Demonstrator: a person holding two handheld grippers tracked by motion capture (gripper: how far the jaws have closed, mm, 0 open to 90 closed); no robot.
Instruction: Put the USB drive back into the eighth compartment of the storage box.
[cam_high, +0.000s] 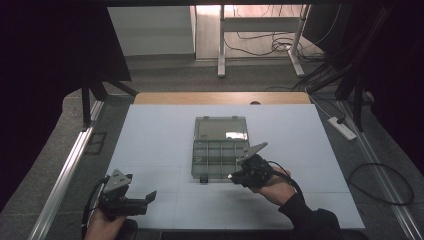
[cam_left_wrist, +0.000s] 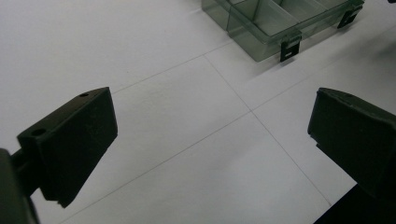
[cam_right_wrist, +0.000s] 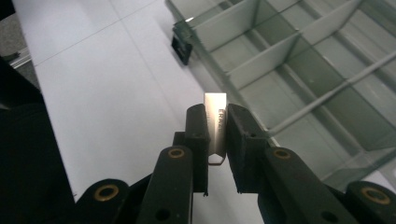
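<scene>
Right now your right gripper (cam_right_wrist: 217, 135) clamps a small white eraser (cam_right_wrist: 215, 122) above the near edge of the clear, rigid plastic compartment box (cam_high: 220, 152) at frame centre, apparently ready for dropping in, while your left gripper (cam_left_wrist: 210, 140), jaws wide and empty, idles over matte white table (cam_left_wrist: 187, 177) at lower left.

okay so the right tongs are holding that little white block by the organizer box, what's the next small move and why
Probably carry the right tongs a little forward over the near row of the box and then open them. They are shut on the white block just at the box's near edge, the lid lies open, and the compartments ahead look empty. The left tongs sit open, away from the box.
</scene>
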